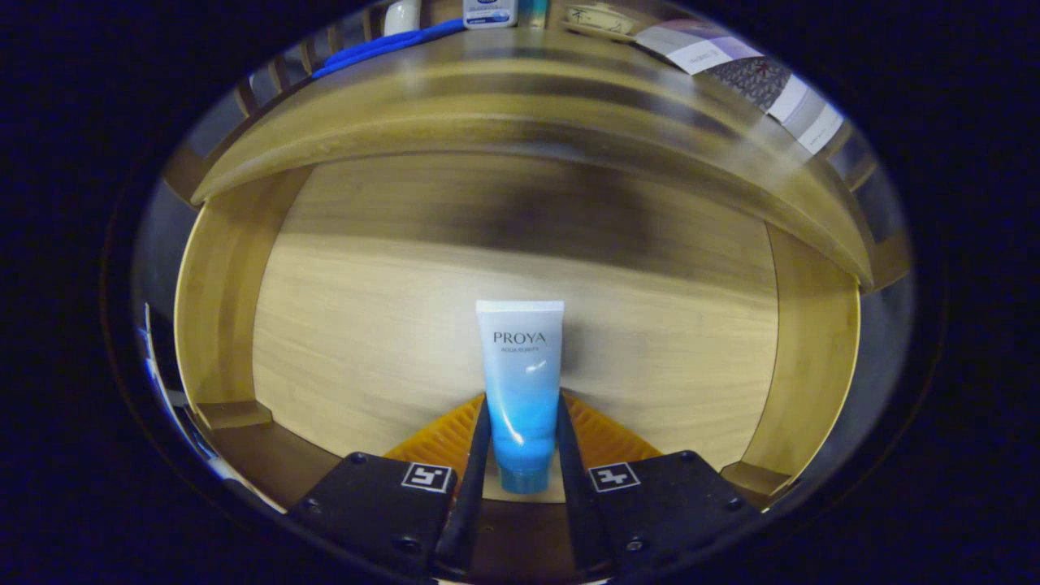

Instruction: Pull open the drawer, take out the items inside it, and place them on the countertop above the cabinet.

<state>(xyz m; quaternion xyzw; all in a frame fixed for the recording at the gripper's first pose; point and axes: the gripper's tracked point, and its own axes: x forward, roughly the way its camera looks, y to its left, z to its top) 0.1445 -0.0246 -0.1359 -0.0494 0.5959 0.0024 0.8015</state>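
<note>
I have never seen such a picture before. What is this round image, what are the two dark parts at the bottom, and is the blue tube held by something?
This is a fisheye camera riding on a hand-held gripper, a tool with two fingers that a person carries; there is no robot arm. The camera looks forward along the fingers, which are the two dark parts at the bottom. That lens makes straight edges look curved.

You are looking down into an open wooden drawer. The blue and white tube sits between the fingers, which press on its lower part from both sides, so the gripper holds it. Above the drawer is the countertop, where a few other things already stand, too blurred to name surely.
</note>
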